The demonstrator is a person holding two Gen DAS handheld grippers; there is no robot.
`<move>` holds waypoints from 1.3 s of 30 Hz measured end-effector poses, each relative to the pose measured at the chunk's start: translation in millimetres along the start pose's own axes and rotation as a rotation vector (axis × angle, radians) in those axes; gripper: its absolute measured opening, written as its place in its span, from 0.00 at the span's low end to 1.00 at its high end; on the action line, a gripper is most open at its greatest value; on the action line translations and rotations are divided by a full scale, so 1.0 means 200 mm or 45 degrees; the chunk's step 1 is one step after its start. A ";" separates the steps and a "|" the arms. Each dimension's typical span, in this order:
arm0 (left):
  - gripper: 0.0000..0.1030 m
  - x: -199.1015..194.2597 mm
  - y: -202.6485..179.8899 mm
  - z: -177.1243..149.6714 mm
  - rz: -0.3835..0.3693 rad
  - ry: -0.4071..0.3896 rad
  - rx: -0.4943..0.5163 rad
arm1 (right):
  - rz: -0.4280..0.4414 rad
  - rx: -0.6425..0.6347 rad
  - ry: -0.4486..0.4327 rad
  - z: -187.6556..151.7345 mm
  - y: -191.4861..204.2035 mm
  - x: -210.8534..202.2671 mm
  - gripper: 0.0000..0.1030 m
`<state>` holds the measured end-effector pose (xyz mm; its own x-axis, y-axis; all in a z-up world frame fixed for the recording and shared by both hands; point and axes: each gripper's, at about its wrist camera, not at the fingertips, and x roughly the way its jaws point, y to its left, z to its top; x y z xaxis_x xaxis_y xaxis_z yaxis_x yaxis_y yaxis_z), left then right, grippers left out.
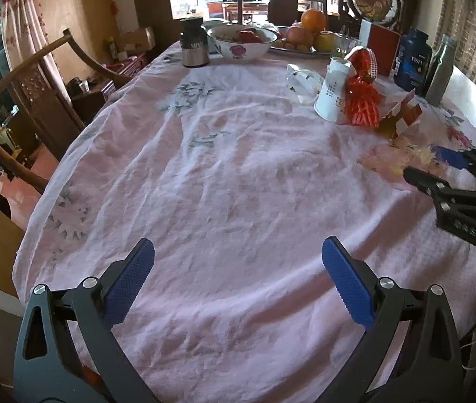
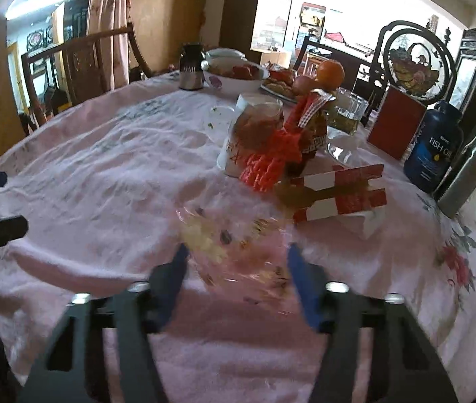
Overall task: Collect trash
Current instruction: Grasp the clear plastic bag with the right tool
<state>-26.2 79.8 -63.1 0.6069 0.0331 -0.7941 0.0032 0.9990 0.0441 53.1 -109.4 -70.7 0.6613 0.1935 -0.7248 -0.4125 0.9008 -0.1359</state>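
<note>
A crumpled clear wrapper with yellow and pink print (image 2: 234,252) lies on the pink tablecloth (image 1: 224,174). My right gripper (image 2: 236,262) is open, its blue fingers on either side of the wrapper. In the left wrist view the wrapper (image 1: 395,159) lies at the tips of the right gripper (image 1: 436,164). Beyond it lie a red and white flattened carton (image 2: 338,194), a red mesh net (image 2: 268,161), a tipped paper cup (image 2: 254,131) and a clear plastic cup (image 1: 301,80). My left gripper (image 1: 238,268) is open and empty over bare cloth near the table's front.
At the far end stand a fruit bowl (image 1: 241,42), a dark jar (image 1: 193,43), a fruit plate (image 1: 308,38), a red box (image 2: 395,131), a fish oil bottle (image 2: 436,147) and a steel bottle (image 2: 466,174). Wooden chairs (image 1: 23,100) stand to the left.
</note>
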 end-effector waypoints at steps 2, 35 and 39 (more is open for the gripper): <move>0.93 0.01 -0.01 0.00 0.005 0.004 0.012 | 0.022 0.030 0.014 0.00 -0.02 0.02 0.25; 0.93 0.24 -0.91 0.52 -0.223 -0.183 0.554 | 0.001 0.718 -0.351 -0.46 -0.77 -0.45 0.13; 0.89 0.32 -1.02 0.59 -0.271 -0.168 0.681 | 0.002 0.731 -0.353 -0.49 -0.79 -0.46 0.13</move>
<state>106.3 -125.2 -50.9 0.6424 -0.2048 -0.7385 0.5157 0.8284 0.2188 -3.8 -308.5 -48.7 0.8304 0.2188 -0.5125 -0.0626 0.9505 0.3044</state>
